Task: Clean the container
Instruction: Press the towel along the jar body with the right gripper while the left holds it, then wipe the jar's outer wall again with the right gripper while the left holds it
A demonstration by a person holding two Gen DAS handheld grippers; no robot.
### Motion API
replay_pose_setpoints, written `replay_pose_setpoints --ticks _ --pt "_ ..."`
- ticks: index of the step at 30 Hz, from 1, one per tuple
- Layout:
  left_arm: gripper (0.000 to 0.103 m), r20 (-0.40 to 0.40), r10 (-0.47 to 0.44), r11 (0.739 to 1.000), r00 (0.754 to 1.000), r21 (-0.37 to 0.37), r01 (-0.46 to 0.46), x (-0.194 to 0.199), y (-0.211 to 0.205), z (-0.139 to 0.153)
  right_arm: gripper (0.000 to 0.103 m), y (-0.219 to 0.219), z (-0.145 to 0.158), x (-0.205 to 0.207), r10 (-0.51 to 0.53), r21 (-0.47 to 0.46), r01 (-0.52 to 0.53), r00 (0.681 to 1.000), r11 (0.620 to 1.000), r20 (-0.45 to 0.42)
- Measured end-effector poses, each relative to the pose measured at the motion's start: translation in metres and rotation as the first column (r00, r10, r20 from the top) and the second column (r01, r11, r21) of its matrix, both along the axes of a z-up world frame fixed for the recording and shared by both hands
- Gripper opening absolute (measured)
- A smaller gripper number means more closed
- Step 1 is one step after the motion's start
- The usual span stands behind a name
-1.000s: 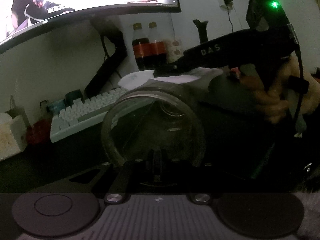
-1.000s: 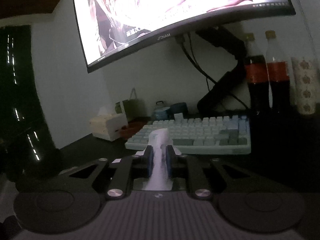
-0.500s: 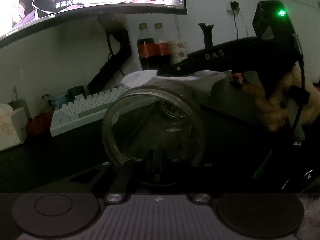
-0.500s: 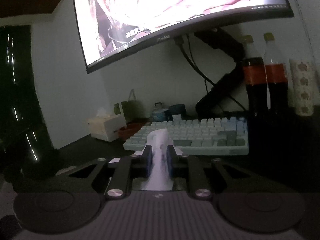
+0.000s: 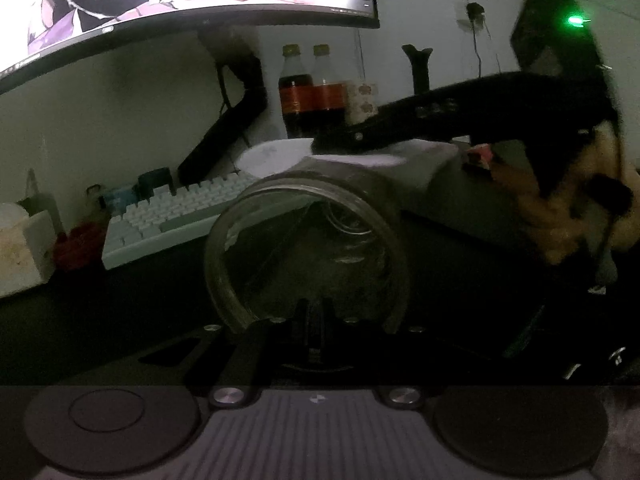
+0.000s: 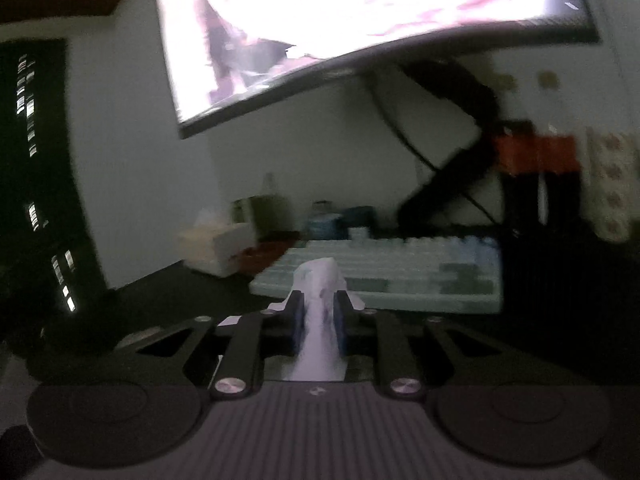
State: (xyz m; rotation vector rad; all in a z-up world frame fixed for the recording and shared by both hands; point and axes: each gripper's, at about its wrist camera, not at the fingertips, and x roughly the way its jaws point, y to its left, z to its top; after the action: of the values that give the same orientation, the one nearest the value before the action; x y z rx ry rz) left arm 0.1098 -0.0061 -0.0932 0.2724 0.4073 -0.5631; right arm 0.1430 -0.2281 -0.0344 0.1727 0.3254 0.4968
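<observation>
Right tongs now sit further left over the jar than a second ago; jar unchanged. Right wrist view blurred, bottles smeared. Left tongs clenched on the jar's near rim, above the desk. Right tongs pinch a white tissue.
</observation>
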Motion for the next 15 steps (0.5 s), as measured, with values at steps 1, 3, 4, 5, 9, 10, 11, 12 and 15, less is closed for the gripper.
replay_pose_setpoints --ticks 1,3,4,5,9,10,11,12,15 --pt "0.003 -0.003 -0.002 1.0 1.0 -0.001 0.002 0.0 0.0 0.0 0.019 0.003 0.001 -0.003 -0.004 -0.01 0.004 1.0 1.0 0.008" --pt "0.003 -0.009 -0.004 1.0 1.0 -0.004 0.004 0.001 0.001 0.001 0.019 0.009 0.003 -0.013 0.047 -0.021 -0.047 0.998 0.999 0.029" --pt "0.003 -0.013 -0.005 1.0 1.0 -0.006 0.005 0.002 0.002 0.001 0.019 0.011 0.004 -0.017 0.095 -0.012 -0.095 0.995 0.995 0.034" --pt "0.003 -0.013 -0.005 1.0 1.0 -0.008 0.005 0.002 0.002 0.001 0.019 0.014 0.005 -0.02 0.135 -0.006 -0.135 0.99 0.991 0.039" --pt "0.003 0.004 -0.004 1.0 1.0 0.009 0.004 -0.002 -0.001 0.0 0.018 0.014 0.005 -0.021 0.166 -0.025 -0.165 0.985 0.986 0.054" --pt "0.003 0.01 -0.001 1.0 1.0 0.015 0.001 -0.002 -0.001 -0.001 0.017 0.01 0.004 -0.016 0.138 -0.02 -0.137 0.989 0.99 0.045" --pt "0.003 0.013 0.002 1.0 1.0 0.02 -0.002 -0.002 -0.001 -0.001 0.017 0.007 0.003 -0.012 0.085 -0.029 -0.083 0.996 0.996 0.037" --pt "0.004 0.017 0.004 1.0 1.0 0.025 -0.005 -0.002 -0.001 -0.001 0.018 0.004 0.002 -0.008 0.026 -0.042 -0.024 0.999 0.999 0.032" --pt "0.004 -0.018 0.005 1.0 1.0 0.01 -0.005 0.004 0.001 0.003 0.02 -0.004 -0.001 -0.004 -0.03 0.002 0.03 1.0 1.0 -0.003"
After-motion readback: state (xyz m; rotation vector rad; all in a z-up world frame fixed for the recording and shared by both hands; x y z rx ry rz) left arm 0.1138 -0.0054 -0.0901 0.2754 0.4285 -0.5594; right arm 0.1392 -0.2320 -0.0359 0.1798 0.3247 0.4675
